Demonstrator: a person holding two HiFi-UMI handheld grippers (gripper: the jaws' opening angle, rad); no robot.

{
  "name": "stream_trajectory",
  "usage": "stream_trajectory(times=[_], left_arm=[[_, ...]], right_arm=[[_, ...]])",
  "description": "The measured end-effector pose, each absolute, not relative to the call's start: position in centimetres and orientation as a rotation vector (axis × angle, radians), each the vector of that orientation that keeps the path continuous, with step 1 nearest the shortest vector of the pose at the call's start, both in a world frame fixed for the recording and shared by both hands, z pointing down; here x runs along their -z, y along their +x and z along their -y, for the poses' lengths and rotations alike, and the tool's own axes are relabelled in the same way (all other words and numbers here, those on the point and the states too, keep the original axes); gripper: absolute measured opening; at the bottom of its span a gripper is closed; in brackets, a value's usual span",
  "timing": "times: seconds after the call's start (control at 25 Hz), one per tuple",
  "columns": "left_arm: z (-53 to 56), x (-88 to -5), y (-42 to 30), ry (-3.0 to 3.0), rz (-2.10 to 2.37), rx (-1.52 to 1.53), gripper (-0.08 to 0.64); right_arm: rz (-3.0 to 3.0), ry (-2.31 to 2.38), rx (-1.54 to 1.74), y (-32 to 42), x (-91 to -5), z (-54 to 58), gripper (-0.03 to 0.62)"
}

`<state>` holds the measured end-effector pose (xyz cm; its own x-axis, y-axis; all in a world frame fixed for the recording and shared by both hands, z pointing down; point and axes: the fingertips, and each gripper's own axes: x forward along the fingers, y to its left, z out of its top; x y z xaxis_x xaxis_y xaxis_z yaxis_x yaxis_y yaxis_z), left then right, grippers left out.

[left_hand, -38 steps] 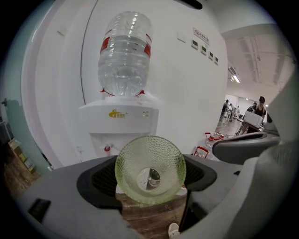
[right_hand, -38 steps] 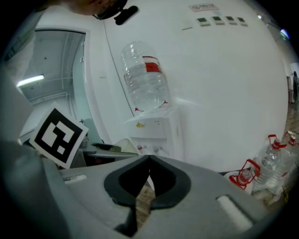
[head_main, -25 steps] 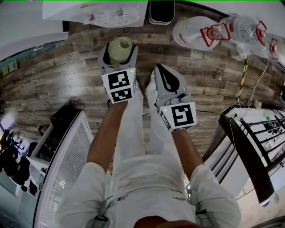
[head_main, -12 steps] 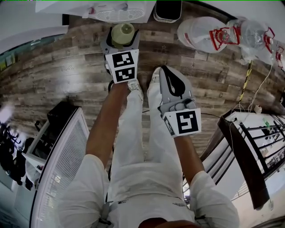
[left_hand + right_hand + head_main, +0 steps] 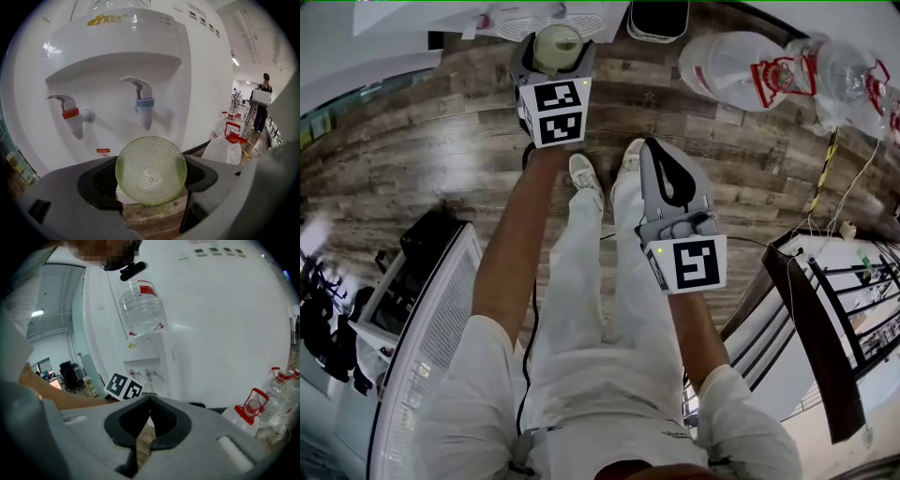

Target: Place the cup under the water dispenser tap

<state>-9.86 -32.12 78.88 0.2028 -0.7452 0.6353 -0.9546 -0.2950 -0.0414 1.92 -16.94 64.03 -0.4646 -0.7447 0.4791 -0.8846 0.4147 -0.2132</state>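
Note:
A pale green dimpled glass cup [image 5: 557, 46] sits between the jaws of my left gripper [image 5: 553, 42], which is shut on its sides. That gripper is held out just in front of the white water dispenser [image 5: 546, 17]. In the left gripper view the cup [image 5: 151, 170] hangs below the blue tap [image 5: 144, 104], with the red tap [image 5: 71, 114] to its left and the dispenser body [image 5: 117, 51] filling the view. My right gripper [image 5: 649, 146] stays back over the person's legs, its jaws shut with nothing in them [image 5: 149, 398].
Large water bottles with red handles [image 5: 727, 67] lie on the wooden floor right of the dispenser. A black item [image 5: 654, 19] stands beside the dispenser. A white cabinet [image 5: 431, 347] is at the left and a dark rack [image 5: 825, 309] at the right.
My left gripper has carried the cup forward and down towards the dispenser's taps. The right gripper has hardly shifted.

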Motion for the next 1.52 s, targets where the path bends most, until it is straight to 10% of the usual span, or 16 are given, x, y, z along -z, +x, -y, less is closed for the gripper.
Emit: stream_trajectory(times=[1.52], left_arm=[[37.3, -85.1, -8.6, 2.131, 1.504, -0.865, 0.433]], right_arm=[[2.321, 1.355, -0.668, 3.7, -67.2, 17.7, -0.002]])
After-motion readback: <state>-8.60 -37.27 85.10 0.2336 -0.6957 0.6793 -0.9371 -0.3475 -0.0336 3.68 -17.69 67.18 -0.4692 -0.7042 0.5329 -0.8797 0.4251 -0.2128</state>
